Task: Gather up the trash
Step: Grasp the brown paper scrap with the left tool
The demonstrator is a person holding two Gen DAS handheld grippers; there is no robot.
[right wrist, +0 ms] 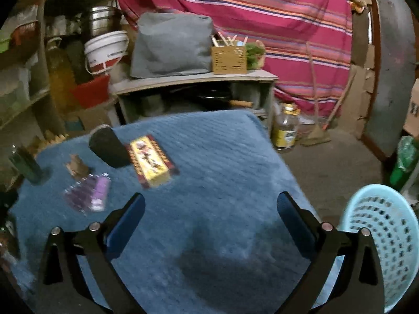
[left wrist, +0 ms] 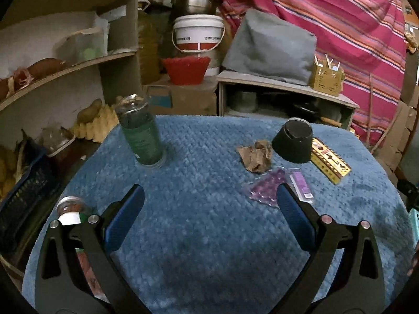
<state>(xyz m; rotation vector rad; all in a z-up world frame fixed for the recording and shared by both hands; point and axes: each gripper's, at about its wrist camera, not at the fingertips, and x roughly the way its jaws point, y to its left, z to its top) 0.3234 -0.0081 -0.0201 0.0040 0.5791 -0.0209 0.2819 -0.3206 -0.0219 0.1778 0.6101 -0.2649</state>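
Note:
On the blue cloth-covered table lie a crumpled brown paper, a purple plastic wrapper, a yellow printed box and an upturned black cup. A green spray can stands at the left. My left gripper is open and empty above the cloth, its right finger beside the wrapper. My right gripper is open and empty over the table. The right wrist view shows the box, wrapper, paper, cup and can at its left.
A light blue perforated basket stands off the table's right edge. A small jar sits by my left finger. Shelves, a white bucket, a red bowl and a low cabinet stand behind. A bottle stands on the floor.

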